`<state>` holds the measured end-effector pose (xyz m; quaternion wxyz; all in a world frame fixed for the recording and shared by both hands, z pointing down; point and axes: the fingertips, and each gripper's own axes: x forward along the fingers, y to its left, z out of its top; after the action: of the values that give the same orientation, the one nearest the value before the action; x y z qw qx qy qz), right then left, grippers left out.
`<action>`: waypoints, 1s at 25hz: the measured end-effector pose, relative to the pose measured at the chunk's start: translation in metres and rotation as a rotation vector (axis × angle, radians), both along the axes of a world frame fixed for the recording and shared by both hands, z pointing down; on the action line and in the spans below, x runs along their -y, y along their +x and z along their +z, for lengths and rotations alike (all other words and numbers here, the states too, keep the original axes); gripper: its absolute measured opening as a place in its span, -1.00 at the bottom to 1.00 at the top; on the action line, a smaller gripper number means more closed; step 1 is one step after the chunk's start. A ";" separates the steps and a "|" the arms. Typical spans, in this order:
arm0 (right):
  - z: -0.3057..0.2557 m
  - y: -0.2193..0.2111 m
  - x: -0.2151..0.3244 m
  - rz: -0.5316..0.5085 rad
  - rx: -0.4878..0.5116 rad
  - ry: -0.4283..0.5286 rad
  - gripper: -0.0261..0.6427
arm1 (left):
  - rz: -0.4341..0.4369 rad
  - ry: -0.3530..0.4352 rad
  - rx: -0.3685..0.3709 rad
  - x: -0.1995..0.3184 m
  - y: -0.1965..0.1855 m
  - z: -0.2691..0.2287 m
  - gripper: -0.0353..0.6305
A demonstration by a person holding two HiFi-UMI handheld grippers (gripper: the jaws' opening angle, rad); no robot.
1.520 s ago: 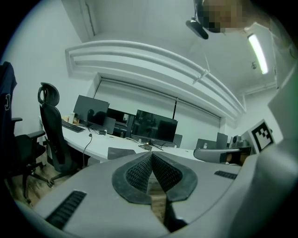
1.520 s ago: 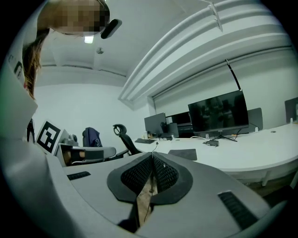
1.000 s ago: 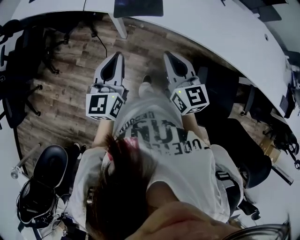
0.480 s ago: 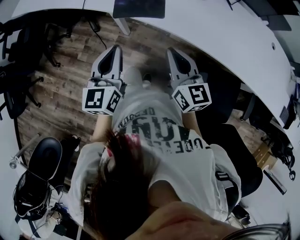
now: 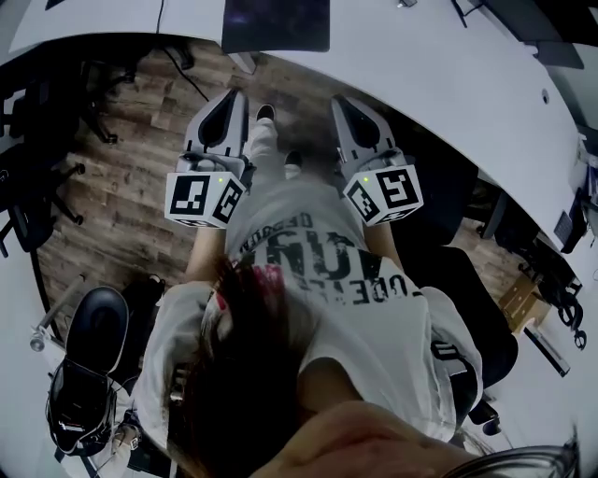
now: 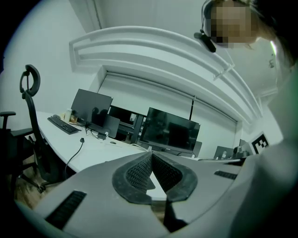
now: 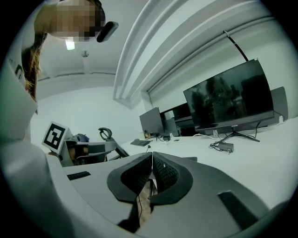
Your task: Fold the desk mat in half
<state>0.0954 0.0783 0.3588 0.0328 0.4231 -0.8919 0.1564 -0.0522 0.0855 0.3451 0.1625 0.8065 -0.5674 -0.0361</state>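
Note:
A dark desk mat (image 5: 277,22) lies flat on the white curved desk (image 5: 448,75) at the top of the head view. Both grippers are held out in front of the person's chest, above the wooden floor and short of the desk edge. The left gripper (image 5: 230,99) points at the desk just left of the mat, and its jaws are shut with nothing between them (image 6: 151,156). The right gripper (image 5: 342,103) is level with it on the right, also shut and empty (image 7: 152,155). Neither touches the mat.
Black office chairs (image 5: 37,140) stand at the left, another chair (image 5: 98,327) at the lower left, and a dark one (image 5: 458,187) by the desk's right side. Monitors (image 6: 170,132), a keyboard (image 6: 64,124) and cables sit on the desk. A large monitor (image 7: 228,102) stands at the right.
The person has stepped toward the desk: the desk edge and the mat have come nearer the grippers, and a foot has come forward between them. Both grippers stayed shut.

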 end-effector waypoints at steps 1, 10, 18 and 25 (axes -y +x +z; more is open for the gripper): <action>0.000 -0.003 0.008 0.003 -0.005 -0.003 -0.92 | 0.003 -0.001 -0.001 0.009 -0.004 0.000 -0.90; 0.000 -0.048 0.089 0.017 -0.055 -0.015 -0.92 | 0.031 0.000 0.003 0.098 -0.048 -0.002 -0.90; 0.007 -0.079 0.131 0.059 -0.083 -0.052 -0.92 | 0.051 -0.024 0.029 0.144 -0.083 0.006 -0.90; 0.015 -0.084 0.151 0.091 -0.095 -0.081 -0.92 | 0.063 -0.057 0.022 0.162 -0.097 0.019 -0.90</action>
<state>0.0111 -0.0728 0.3742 0.0852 0.4683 -0.8622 0.1732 -0.1493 -0.0769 0.3638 0.1802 0.8194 -0.5442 -0.0060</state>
